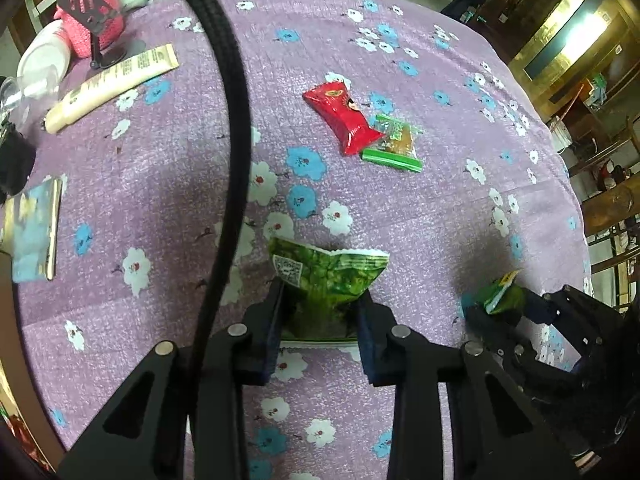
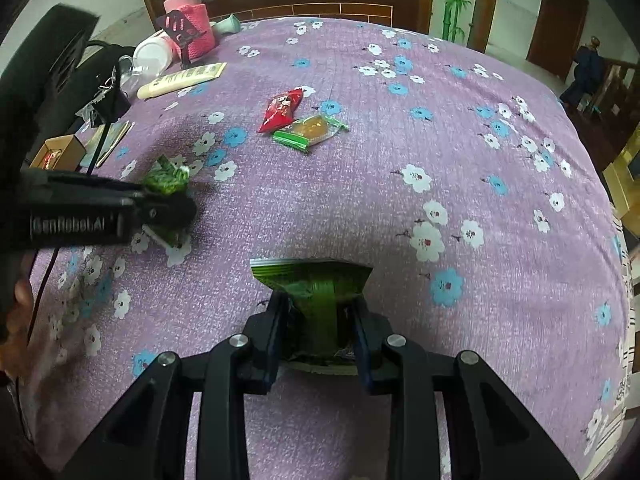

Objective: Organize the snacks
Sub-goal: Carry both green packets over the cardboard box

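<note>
Left gripper (image 1: 320, 312) fingers clamp a green snack packet (image 1: 330, 280) just above the surface (image 1: 400, 220); right gripper (image 2: 318, 316) fingers clamp a second green packet (image 2: 316, 284). Farther out, red packet (image 1: 342, 114) touches clear green-edged packet (image 1: 396, 142).

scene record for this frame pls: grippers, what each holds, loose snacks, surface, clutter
left gripper: shut on green snack packet
right gripper: shut on second green packet
loose snacks: red packet and clear green-edged packet, touching, mid-table
surface: table with purple flowered cloth
clutter, far left corner: cream tube, pink knitted jar, white cup on its side
near left edge: small booklet
</note>
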